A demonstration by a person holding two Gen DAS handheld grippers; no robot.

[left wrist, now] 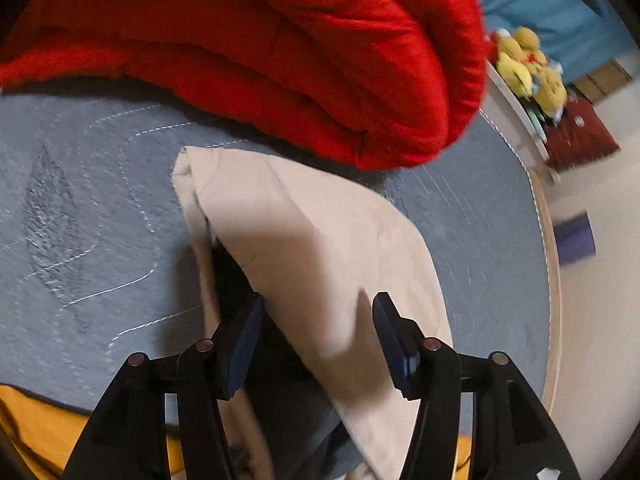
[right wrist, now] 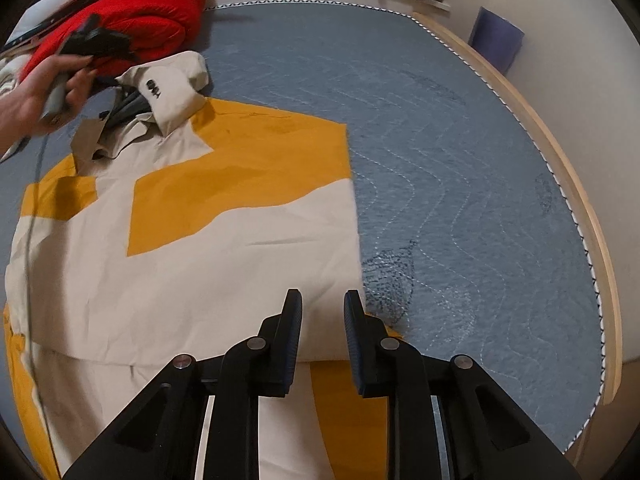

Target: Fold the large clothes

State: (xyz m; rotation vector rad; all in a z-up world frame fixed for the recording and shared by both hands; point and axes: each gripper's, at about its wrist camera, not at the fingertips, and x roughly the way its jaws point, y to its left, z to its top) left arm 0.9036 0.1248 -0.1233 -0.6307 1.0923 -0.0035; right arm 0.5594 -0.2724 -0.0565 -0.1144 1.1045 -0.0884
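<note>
Black fingers of the right gripper (right wrist: pixel 322 308) fill the bottom of its own view, standing narrowly apart with nothing between the pads, poised over the lower right corner of the folded beige and yellow jacket (right wrist: pixel 192 240). That jacket lies flat on the grey quilted mattress (right wrist: pixel 460 160), taking up the left and centre of the frame, its collar toward the upper left. Up there a bare hand (right wrist: pixel 36 96) grips the blurred left gripper (right wrist: pixel 94 40) above the collar. In the left wrist view, the left gripper (left wrist: pixel 318 312) has its jaws moderately open, a beige flap of the jacket (left wrist: pixel 304 240) passing between them without the pads pressing on it. A red padded quilt (left wrist: pixel 280 48) is bunched across the top of that frame. Yellow plush toys (left wrist: pixel 528 68) sit on a ledge at the upper right, beyond the mattress edge.
</note>
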